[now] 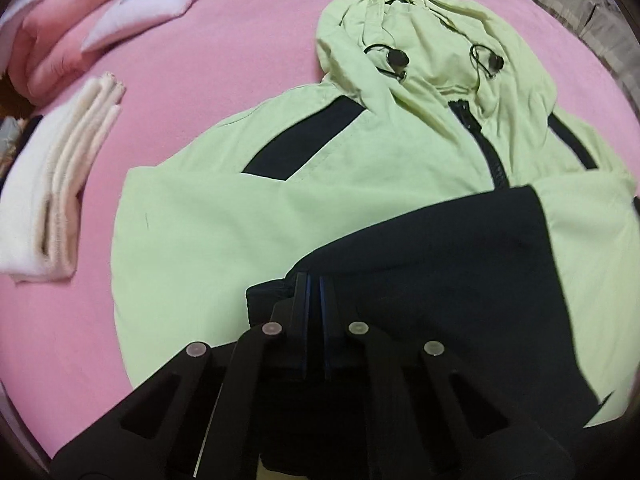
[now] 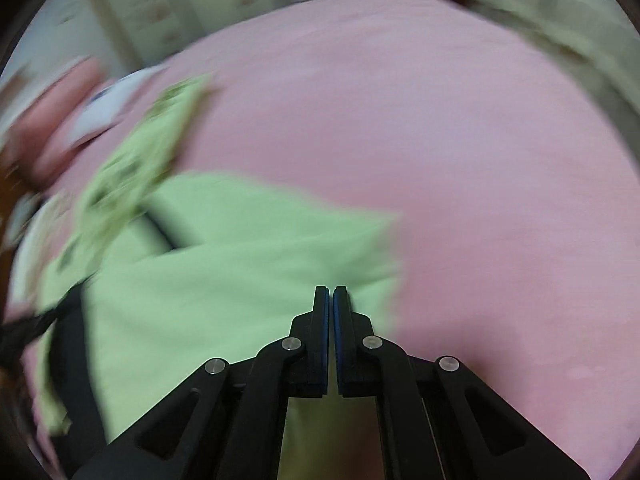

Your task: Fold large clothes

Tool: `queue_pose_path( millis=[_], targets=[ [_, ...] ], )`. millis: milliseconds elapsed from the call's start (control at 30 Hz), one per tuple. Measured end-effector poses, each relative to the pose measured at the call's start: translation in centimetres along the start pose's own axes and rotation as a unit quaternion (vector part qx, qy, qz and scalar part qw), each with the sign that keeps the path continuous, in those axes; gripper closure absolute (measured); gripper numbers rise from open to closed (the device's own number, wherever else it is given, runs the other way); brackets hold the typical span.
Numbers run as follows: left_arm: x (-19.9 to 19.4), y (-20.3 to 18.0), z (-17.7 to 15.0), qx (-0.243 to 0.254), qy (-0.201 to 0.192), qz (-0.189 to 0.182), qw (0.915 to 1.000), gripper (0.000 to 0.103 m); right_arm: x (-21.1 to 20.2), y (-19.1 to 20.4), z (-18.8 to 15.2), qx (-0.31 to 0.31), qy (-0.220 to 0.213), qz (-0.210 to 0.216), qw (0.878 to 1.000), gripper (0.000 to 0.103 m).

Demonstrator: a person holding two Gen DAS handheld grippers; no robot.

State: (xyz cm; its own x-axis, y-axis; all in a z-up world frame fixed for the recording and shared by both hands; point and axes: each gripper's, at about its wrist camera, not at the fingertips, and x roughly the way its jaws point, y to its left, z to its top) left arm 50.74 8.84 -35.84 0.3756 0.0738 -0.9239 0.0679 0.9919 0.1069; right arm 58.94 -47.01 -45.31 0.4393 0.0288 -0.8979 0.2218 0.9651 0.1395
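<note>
A light green hooded jacket (image 1: 224,216) with black panels and a black zip lies face up on the pink bed (image 1: 248,40), hood at the far end. Its black sleeve end (image 1: 440,248) is folded across the front. My left gripper (image 1: 315,284) is shut on the cuff of that black sleeve and holds it over the jacket's lower body. In the blurred right wrist view the jacket (image 2: 224,264) lies to the left, and my right gripper (image 2: 331,290) is shut over its right edge; I cannot tell whether cloth is between the pads.
A folded white garment (image 1: 48,200) lies on the bed at the left. Folded pink bedding (image 1: 60,32) and a white pillow (image 1: 152,4) sit at the far left corner. The bed's pink sheet (image 2: 480,160) stretches to the right of the jacket.
</note>
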Motion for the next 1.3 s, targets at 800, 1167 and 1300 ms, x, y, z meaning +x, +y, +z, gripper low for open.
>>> queue_pose_path(
  millis=[800, 1167, 1300],
  targets=[
    [-8.4, 9.4, 24.4, 0.060, 0.115, -0.038, 0.9909, 0.072, -3.2, 21.9, 24.1, -0.119, 0.094, 0.121, 0.981, 0.054],
    [4.0, 10.4, 34.6, -0.120, 0.132, -0.155, 0.9716, 0.042, 11.2, 25.2, 36.0, 0.044, 0.164, 0.168, 0.971, 0.052],
    [10.0, 8.4, 35.0, -0.125, 0.158, -0.176, 0.9636, 0.040, 16.4, 25.3, 36.6, 0.062, 0.199, 0.212, 0.955, 0.052]
  ],
)
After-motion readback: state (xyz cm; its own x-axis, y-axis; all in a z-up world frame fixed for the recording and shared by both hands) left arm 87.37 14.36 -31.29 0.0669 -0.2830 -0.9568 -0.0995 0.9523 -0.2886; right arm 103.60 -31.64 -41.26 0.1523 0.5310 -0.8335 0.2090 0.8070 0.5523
